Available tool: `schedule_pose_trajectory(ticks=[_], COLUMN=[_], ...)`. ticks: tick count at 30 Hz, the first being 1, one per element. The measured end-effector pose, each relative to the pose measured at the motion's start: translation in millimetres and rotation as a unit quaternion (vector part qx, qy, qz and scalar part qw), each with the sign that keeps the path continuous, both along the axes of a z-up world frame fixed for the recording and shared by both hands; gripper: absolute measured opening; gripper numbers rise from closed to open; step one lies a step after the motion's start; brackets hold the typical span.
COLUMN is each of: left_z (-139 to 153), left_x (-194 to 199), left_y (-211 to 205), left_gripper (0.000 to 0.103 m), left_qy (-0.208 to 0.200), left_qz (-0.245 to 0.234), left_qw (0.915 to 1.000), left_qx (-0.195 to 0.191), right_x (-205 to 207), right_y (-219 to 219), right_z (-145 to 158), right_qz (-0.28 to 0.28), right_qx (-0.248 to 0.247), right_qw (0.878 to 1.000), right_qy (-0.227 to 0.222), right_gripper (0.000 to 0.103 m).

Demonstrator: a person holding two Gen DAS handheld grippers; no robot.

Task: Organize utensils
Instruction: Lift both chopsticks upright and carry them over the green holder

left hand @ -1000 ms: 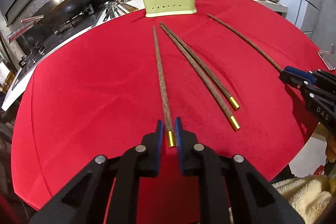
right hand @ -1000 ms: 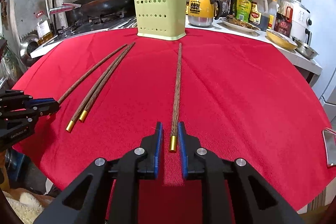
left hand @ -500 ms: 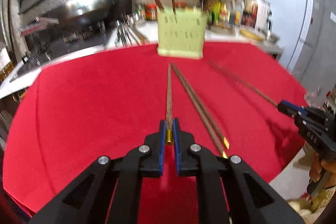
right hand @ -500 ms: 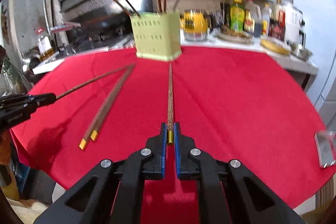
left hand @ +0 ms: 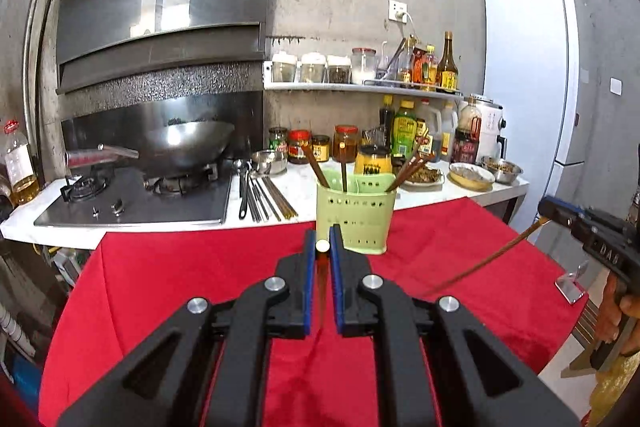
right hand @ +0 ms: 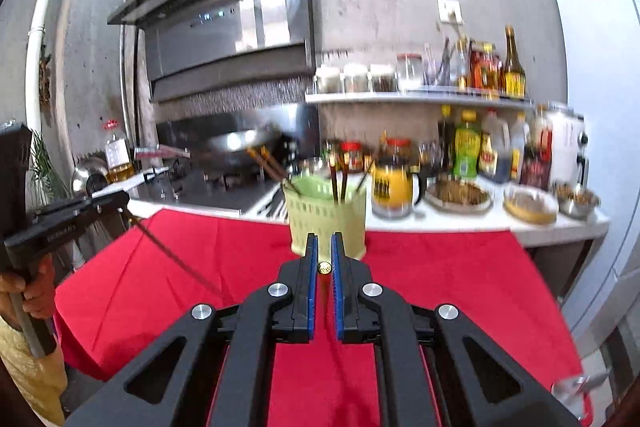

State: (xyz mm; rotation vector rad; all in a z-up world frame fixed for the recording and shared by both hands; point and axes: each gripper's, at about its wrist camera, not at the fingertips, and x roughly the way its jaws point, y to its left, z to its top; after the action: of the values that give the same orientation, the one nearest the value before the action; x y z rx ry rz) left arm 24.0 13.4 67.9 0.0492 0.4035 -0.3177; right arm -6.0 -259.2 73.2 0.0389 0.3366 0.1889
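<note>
The left claw [left hand: 322,247] is clamped on a wooden chopstick [left hand: 321,267], whose gold-capped end shows between the blue pads. From its own camera the stick is seen almost end-on, dropping toward the red tablecloth [left hand: 180,283]. The right wrist view shows what that camera cannot: the stick's full length slanting down from the left claw [right hand: 124,203] to the cloth.

The right claw [right hand: 324,255] likewise grips a second chopstick [right hand: 323,268], only its gold end cap visible in its own blurred view. The left wrist view shows that stick [left hand: 492,259] running from the right claw [left hand: 548,211] down to the tabletop.

Just beyond both claws stands the green perforated utensil holder [left hand: 354,219] at the cloth's far edge, several chopsticks already upright inside. Behind it, the left view sharply shows loose utensils [left hand: 260,195] lying beside the wok [left hand: 188,143].
</note>
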Motion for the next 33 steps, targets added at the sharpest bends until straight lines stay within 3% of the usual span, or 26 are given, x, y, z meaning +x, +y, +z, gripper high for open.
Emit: schedule_pose_trajectory(ticks=[4,10,12,14,17,20,25,33], left_z=[3,-2,-10,-27,-52,-61,-61,-30], left_x=[7,11,17,29,39,39,38,46], left_y=[0,-2,-6,-9,-15,-15,-9,-15], left_gripper=[0.007,0.007,0.007,0.007,0.007,0.007,0.007,0.007], left_qy=[0.0,-0.006,0.01,0.059,0.093,0.098,0.107,0.074], left_qz=[-0.003,-0.008,-0.008,-0.022,-0.026,-0.026,-0.025,-0.028], left_qw=[1.0,0.9999,0.9998,0.9979,0.9947,0.994,0.9935,0.9964], left_qx=[-0.003,0.007,0.016,0.017,0.035,0.041,0.031,0.03], right_x=[16,41,50,59,68,71,64,79], right_y=[1,1,0,1,3,4,5,5], right_z=[15,11,2,-13,-35,-53,-56,-39], right_qz=[0.001,-0.018,-0.015,-0.016,-0.017,-0.018,-0.022,-0.016], right_qx=[-0.005,-0.018,-0.014,-0.016,-0.022,-0.024,-0.027,-0.03], right_qw=[1.0,1.0,1.0,0.999,0.997,0.995,0.995,0.996], right_qy=[-0.003,0.003,0.02,0.046,0.075,0.097,0.096,0.077], right_gripper=[0.007,0.008,0.008,0.008,0.009,0.009,0.007,0.007])
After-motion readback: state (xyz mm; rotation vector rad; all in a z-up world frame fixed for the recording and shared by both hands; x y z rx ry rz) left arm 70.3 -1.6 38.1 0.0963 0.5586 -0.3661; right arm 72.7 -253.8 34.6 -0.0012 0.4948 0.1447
